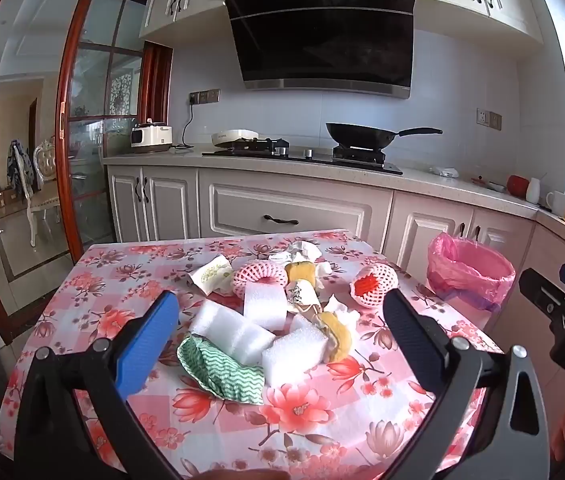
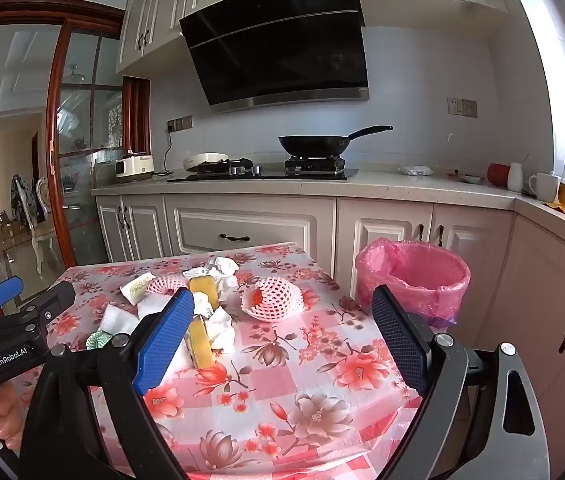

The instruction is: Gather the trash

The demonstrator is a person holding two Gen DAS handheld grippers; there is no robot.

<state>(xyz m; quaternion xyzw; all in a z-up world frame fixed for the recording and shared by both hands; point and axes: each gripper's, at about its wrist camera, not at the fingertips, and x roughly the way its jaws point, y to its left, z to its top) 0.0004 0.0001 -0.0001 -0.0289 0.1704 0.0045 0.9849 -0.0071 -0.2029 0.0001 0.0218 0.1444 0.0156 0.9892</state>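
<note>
A: Nearest the lens, the left tongs [image 1: 282, 344] hover spread wide and empty over the bench [image 1: 322, 420], its cloth a glossy pink floral check.

B: And the trash?

A: Heaped mid-bench: white foam blocks [image 1: 264, 304], a green wavy-striped cloth [image 1: 222, 368], yellow sponges [image 1: 338, 336], pink foam netting [image 1: 374, 286]. The right tongs [image 2: 282, 344] also gape empty. A pink-lined bin [image 2: 414, 276] stands beside the bench.

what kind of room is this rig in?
A home kitchen, most likely. A black wok sits on a gas hob under a range hood, with white cabinets along the wall. The trash lies on a table with a floral cloth, beside a pink-lined bin.
</note>
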